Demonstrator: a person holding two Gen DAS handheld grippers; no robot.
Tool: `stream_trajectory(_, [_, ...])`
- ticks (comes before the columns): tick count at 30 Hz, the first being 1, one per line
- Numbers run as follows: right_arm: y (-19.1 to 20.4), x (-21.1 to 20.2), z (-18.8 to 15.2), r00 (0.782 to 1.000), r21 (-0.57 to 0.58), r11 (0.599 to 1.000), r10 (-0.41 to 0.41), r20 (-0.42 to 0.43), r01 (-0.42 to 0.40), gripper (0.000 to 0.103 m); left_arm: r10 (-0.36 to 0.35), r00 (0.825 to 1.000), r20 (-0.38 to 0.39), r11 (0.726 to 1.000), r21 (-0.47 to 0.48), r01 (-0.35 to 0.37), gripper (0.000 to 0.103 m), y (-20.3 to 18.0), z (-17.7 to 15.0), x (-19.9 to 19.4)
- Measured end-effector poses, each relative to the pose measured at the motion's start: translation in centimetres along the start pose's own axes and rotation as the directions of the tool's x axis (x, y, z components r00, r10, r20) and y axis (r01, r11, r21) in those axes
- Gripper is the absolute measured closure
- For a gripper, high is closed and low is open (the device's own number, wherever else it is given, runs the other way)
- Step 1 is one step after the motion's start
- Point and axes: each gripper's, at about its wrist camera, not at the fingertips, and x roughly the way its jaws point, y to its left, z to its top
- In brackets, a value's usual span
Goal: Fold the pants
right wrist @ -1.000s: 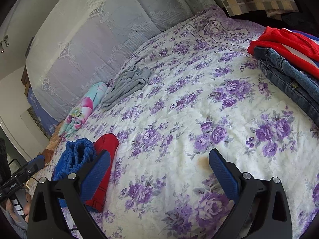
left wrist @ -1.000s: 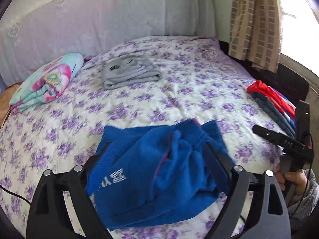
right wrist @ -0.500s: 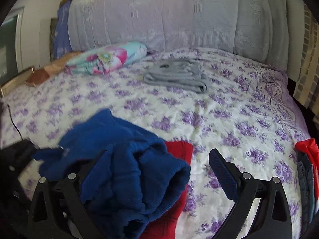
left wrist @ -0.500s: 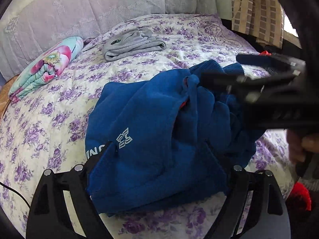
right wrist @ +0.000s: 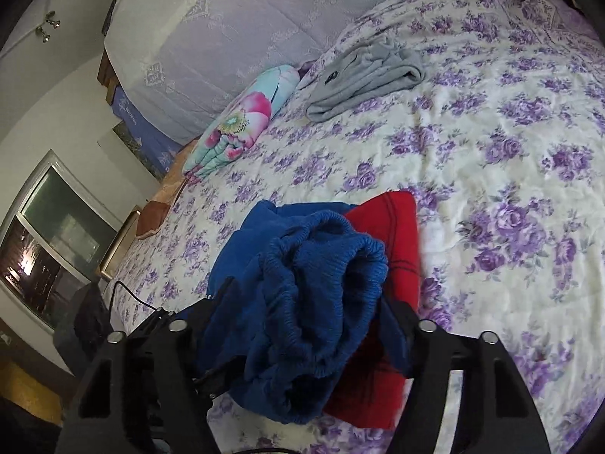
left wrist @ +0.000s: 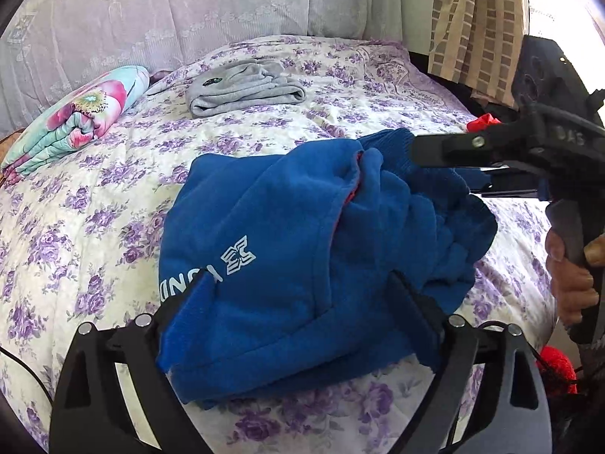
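Left wrist view: the blue pants lie in a loose heap on the bed, printed side up, with the near hem towards you at 6 o'clock.
Left tool: its jaws stand wide and have just been opening further. The near edge of the pants fills the gap. You cannot tell here whether the pads press the cloth or only flank it.
Why there: you probably hold this end low on the bed so the heap stays anchored while the other end is drawn out.
Right wrist view: the ribbed, gathered end of the pants bulges up between the fingers.
Right tool: its jaws have just been closing to about half width. They are clamped on that ribbed bunch.
Why that grip: the thick rib gives you a firm hold to pull the pants straight before any fold.
Your hand: it is wrapped round the right tool's handle at 3 o'clock in the left wrist view.
Red garment: it lies under the pants and shows at their 2 o'clock, so it may drag along.
Grey folded garment: it sits well apart at 12 o'clock, likely the finished pile.
Floral bundle: at 10 o'clock, clear of the work.
Progress: no fold is made yet. The pants need spreading flat first.
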Motion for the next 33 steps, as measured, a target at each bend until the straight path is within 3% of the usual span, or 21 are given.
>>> stream_trajectory(2, [-0.4,1.5,0.3,1.0,-0.003,1.0,-0.012,-0.016,0.012,0.071,0.001,1.0,0.003,1.0,-0.005,-0.001,0.013,0.0,0.1,0.0])
stream_trajectory(3, [-0.3,1.7,0.7,1.0,0.002,1.0,0.01,-0.012,-0.01,0.077,0.004,1.0,0.006,1.0,-0.008,-0.004,0.013,0.1,0.2,-0.1])
stream_trajectory(7, [2.7,-1.2,3.1,0.993,-0.132,0.991,0.039,0.107,-0.025,0.082,-0.009,0.999,0.044,0.998,-0.061,0.011,0.014,0.6,1.8,-0.9])
stream_trajectory(10, [2.0,-2.5,4.0,0.99,-0.133,0.991,0.009,0.138,0.01,0.082,-0.047,0.997,0.065,0.995,-0.087,0.053,0.012,0.4,2.8,-0.8])
stream_trajectory(11, [0.4,-1.9,3.7,0.993,-0.101,0.994,-0.034,0.111,0.045,0.079,-0.055,0.998,0.04,0.995,-0.075,0.058,0.01,-0.1,2.9,-0.2])
stream_trajectory(13, [-3.5,0.4,2.1,0.991,-0.006,0.991,-0.135,-0.002,0.135,0.063,-0.004,1.0,-0.006,1.0,-0.024,0.004,0.007,-1.2,2.3,1.3])
stream_trajectory(14, [-5.2,0.4,1.3,0.99,0.063,0.989,-0.137,-0.016,0.138,0.038,0.026,1.0,-0.014,1.0,0.014,-0.026,0.007,-1.9,1.9,1.6])
stream_trajectory(15, [-6.2,-0.3,0.7,0.994,0.122,0.987,-0.106,0.002,0.105,0.029,0.043,0.999,-0.008,0.998,0.052,-0.042,0.007,-2.4,1.6,1.4])
stream_trajectory(17, [-5.8,-2.4,0.9,0.993,0.119,0.988,-0.106,0.049,0.1,0.029,0.026,1.0,0.003,0.996,0.085,-0.026,0.007,-2.5,1.2,0.5])
stream_trajectory(20, [-2.4,-5.6,2.5,0.965,-0.006,0.983,-0.179,0.191,0.183,0.03,-0.05,0.999,0.011,0.999,0.005,0.049,0.007,-0.7,1.6,-1.1])
stream_trajectory(22, [0.6,-5.8,3.7,0.97,-0.101,0.985,-0.119,0.214,0.143,0.037,-0.058,0.997,0.057,0.995,-0.075,0.062,0.007,1.0,2.3,-2.4])
stream_trajectory(25, [4.7,-2.9,5.0,0.991,-0.212,0.977,0.01,0.133,0.019,0.05,-0.066,0.994,0.082,0.979,-0.185,0.081,0.007,3.4,3.1,-2.7])
stream_trajectory(28, [7.0,2.1,5.4,0.996,-0.22,0.972,0.087,-0.001,-0.085,0.054,-0.099,0.994,-0.047,0.972,-0.218,0.086,0.007,3.9,2.6,0.0])
stream_trajectory(30, [7.4,5.9,4.9,0.988,-0.198,0.973,0.1,-0.117,-0.122,0.054,-0.095,0.985,-0.146,0.976,-0.21,0.063,0.005,3.4,1.0,1.9])
stream_trajectory(31, [6.8,7.9,4.6,0.981,-0.177,0.979,0.069,-0.182,-0.101,0.059,-0.126,0.978,-0.168,0.969,-0.232,0.085,0.005,3.4,0.0,2.6])
stream_trajectory(32, [6.0,9.1,4.3,0.978,-0.175,0.983,0.027,-0.206,-0.063,0.066,-0.137,0.979,-0.151,0.963,-0.251,0.096,0.005,3.6,-0.6,2.4])
stream_trajectory(33, [5.2,9.7,4.2,0.98,-0.188,0.982,-0.02,-0.199,-0.018,0.094,-0.134,0.982,-0.135,0.964,-0.248,0.097,0.005,3.6,-0.9,2.1])
